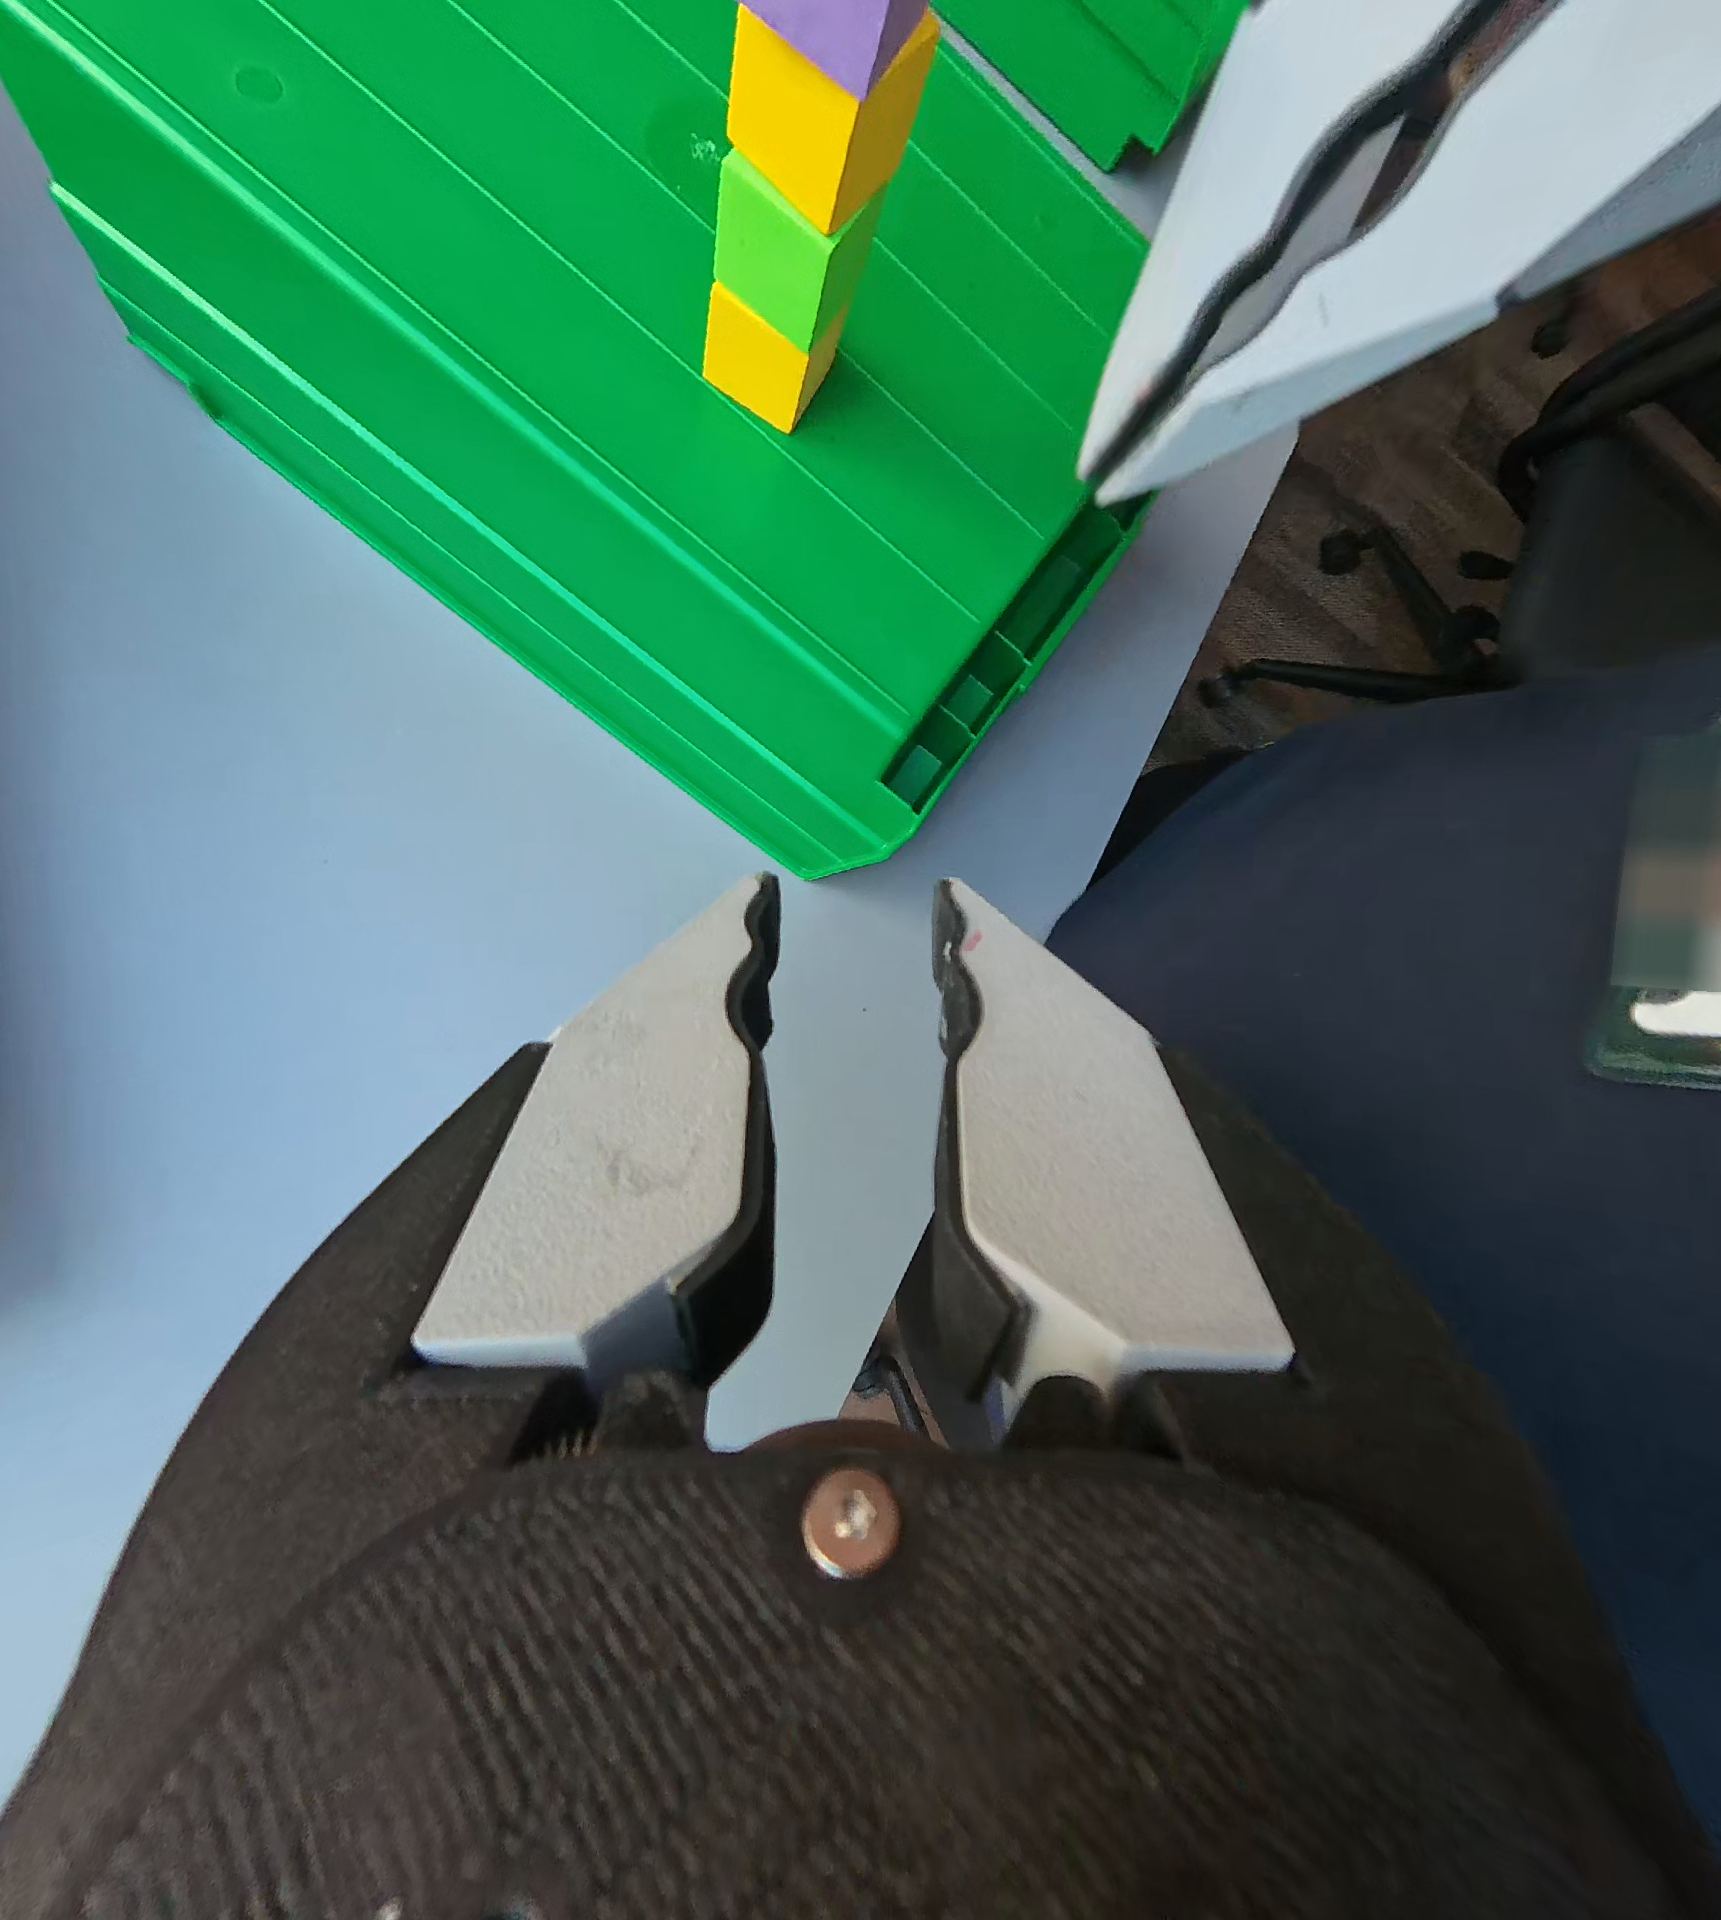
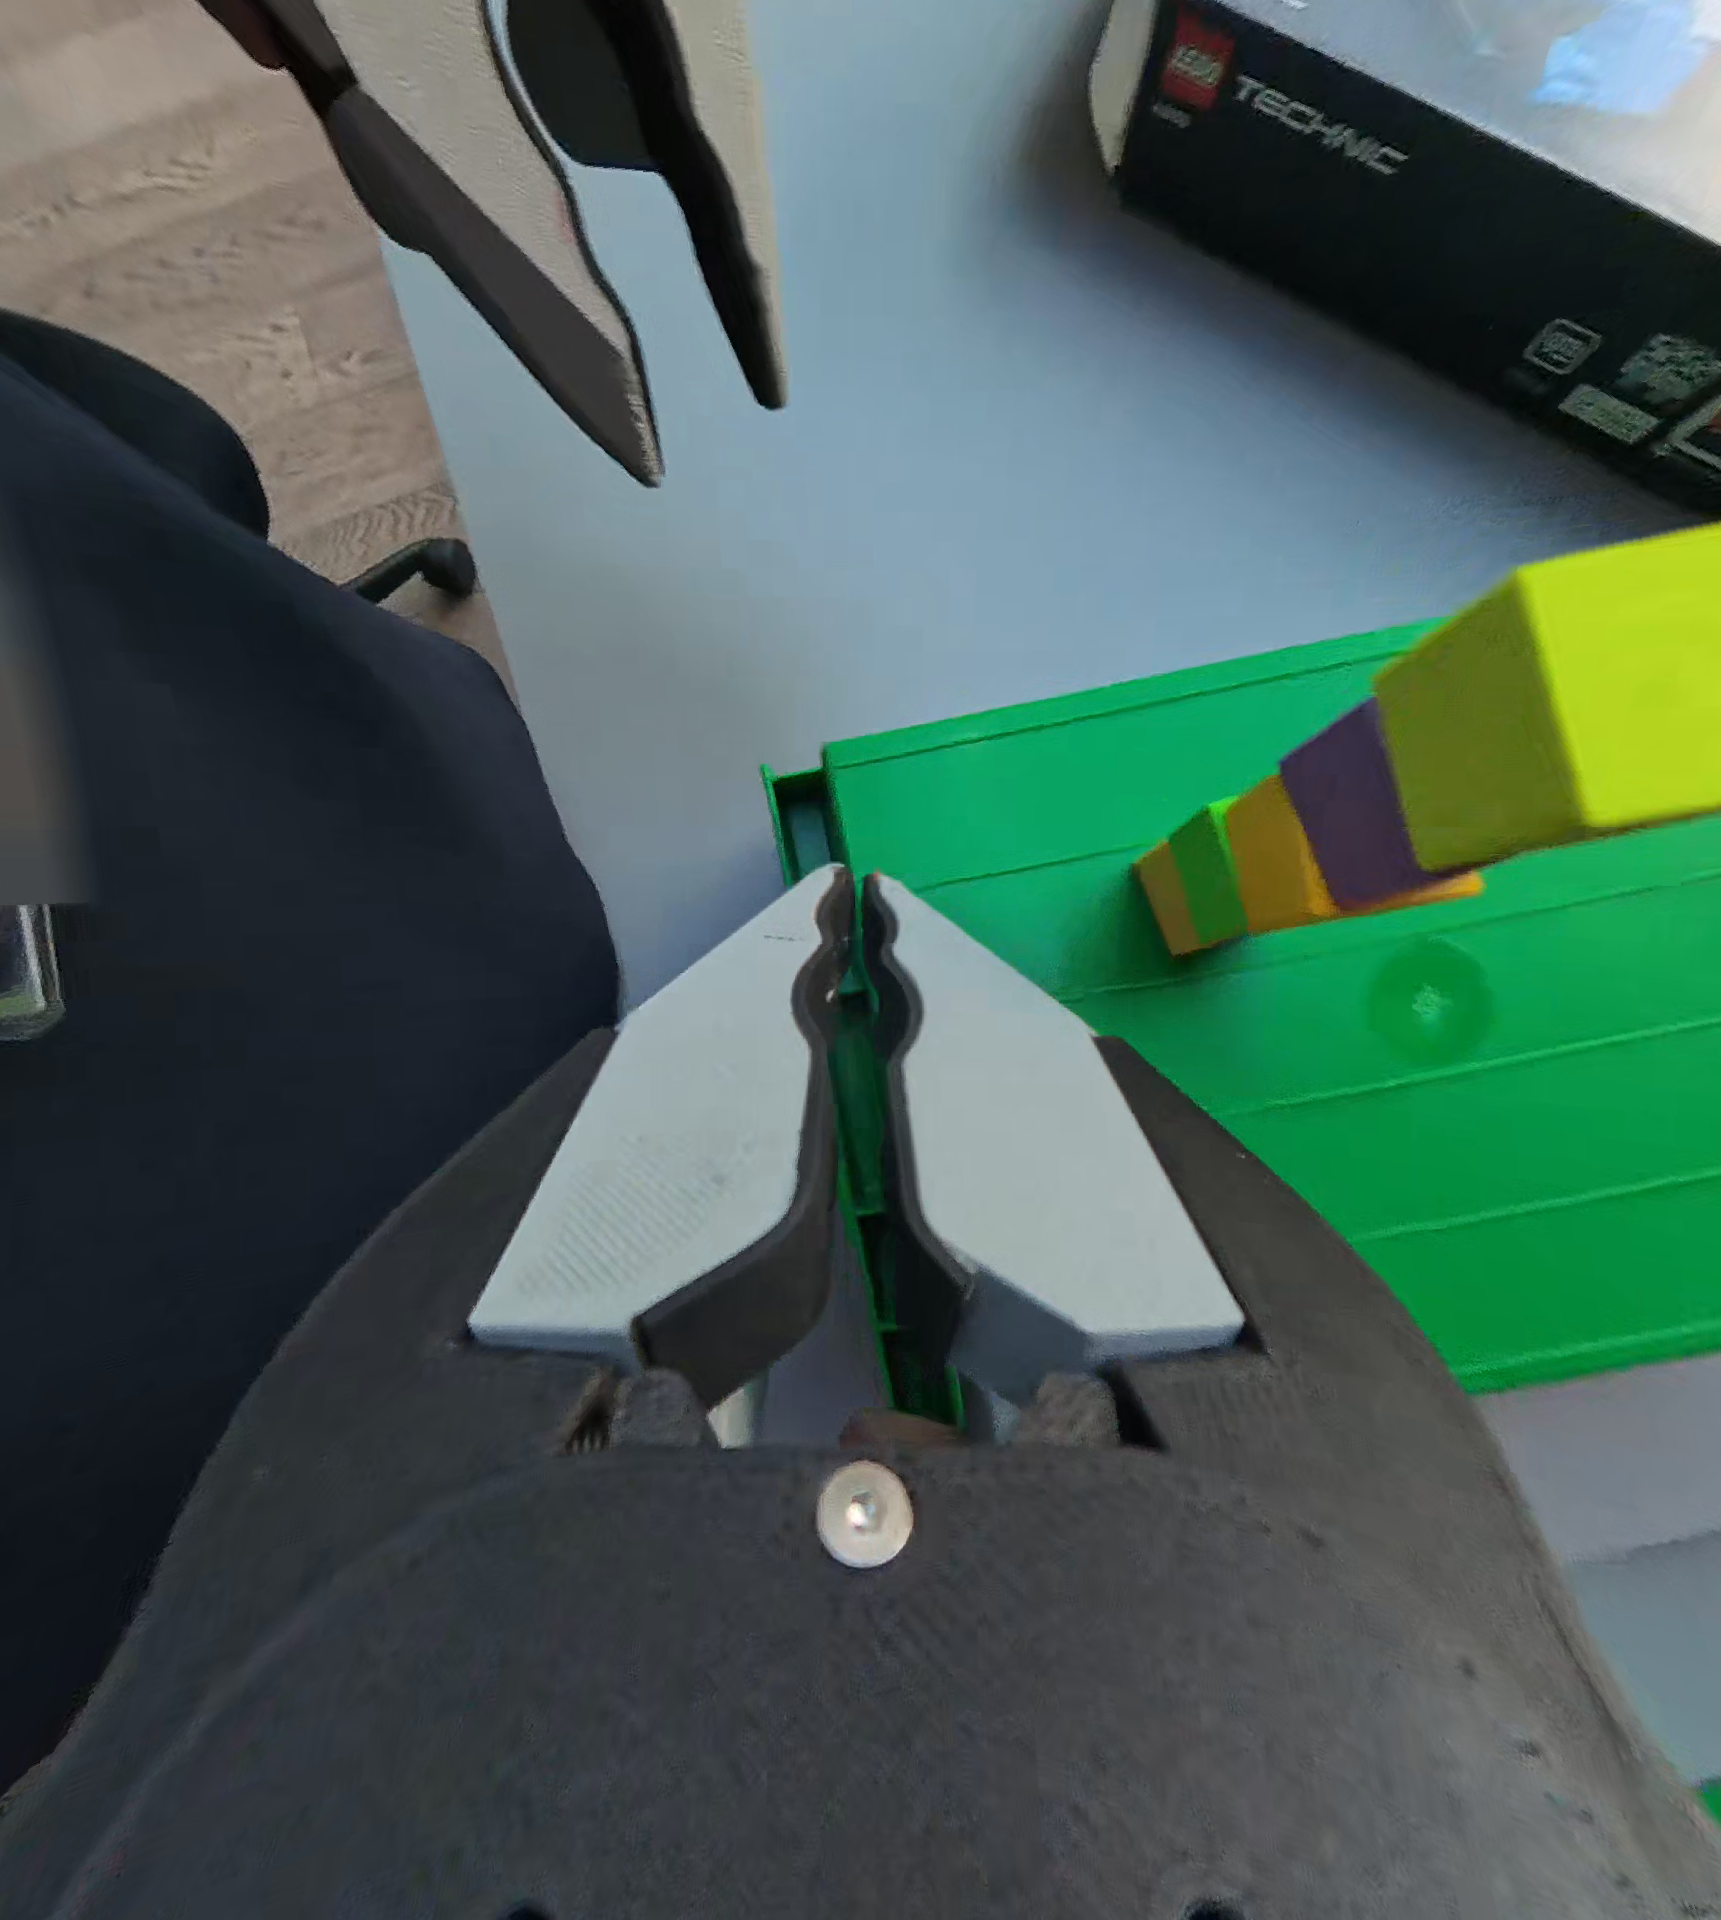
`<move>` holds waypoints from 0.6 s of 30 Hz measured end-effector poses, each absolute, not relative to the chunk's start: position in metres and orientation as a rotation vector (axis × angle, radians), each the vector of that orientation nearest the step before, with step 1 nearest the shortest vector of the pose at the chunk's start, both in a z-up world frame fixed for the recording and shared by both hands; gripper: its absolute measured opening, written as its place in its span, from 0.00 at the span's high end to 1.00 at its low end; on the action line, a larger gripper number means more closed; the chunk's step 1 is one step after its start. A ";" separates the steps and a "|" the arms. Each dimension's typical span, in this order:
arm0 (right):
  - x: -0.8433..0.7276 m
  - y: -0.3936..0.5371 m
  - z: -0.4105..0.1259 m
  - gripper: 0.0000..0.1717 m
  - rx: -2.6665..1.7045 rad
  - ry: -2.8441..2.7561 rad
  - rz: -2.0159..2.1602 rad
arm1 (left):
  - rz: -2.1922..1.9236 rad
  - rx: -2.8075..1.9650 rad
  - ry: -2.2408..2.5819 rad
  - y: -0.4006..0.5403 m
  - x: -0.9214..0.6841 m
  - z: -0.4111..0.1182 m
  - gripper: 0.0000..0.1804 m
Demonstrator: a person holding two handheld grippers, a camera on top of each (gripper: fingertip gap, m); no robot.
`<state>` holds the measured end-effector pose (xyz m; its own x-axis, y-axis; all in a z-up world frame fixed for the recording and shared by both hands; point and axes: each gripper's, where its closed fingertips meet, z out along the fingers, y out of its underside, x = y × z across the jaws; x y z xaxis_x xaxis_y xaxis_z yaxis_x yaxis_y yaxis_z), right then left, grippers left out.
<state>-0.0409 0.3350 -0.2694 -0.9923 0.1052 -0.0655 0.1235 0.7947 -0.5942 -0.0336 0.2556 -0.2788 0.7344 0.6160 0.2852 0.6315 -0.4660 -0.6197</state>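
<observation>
A tower of cubes (image 1: pixel 794 239), yellow, green, yellow and purple from the bottom, stands on an upturned green bin (image 1: pixel 523 416). In the right wrist view the tower (image 2: pixel 1355 831) has a lime cube on top. My left gripper (image 1: pixel 856 894) is open and empty over the blue table (image 1: pixel 212 831), just short of the bin's near corner. My right gripper (image 2: pixel 856 883) is shut with nothing between the pads, above the bin's (image 2: pixel 1458 1143) edge. It also shows in the left wrist view (image 1: pixel 1105 468), raised beside the tower. The left gripper shows in the right wrist view (image 2: pixel 710 442).
A black cardboard box (image 2: pixel 1458 239) lies on the table beyond the bin. Another green bin (image 1: pixel 1074 62) sits behind the first. A person in dark clothes (image 1: pixel 1458 1039) sits at the table's edge, with a chair base (image 1: pixel 1407 582) on the floor. The gap from one gripper's tips to the other's is roughly 9 centimetres.
</observation>
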 end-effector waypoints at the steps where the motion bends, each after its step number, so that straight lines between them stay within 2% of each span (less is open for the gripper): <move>1: -0.037 0.330 -0.269 1.00 0.176 2.920 -0.993 | -0.025 -2.204 -0.933 0.256 -0.034 -0.278 0.85; 9: -0.087 0.315 -0.278 1.00 0.320 3.042 -1.068 | -0.022 -2.213 -0.941 0.256 -0.031 -0.278 0.85; 13: -0.120 0.330 -0.291 1.00 0.501 3.104 -0.982 | -0.021 -2.213 -0.953 0.253 -0.029 -0.279 0.85; 18: -0.116 0.341 -0.287 1.00 0.519 3.077 -1.001 | -0.013 -2.207 -0.968 0.248 -0.027 -0.279 0.86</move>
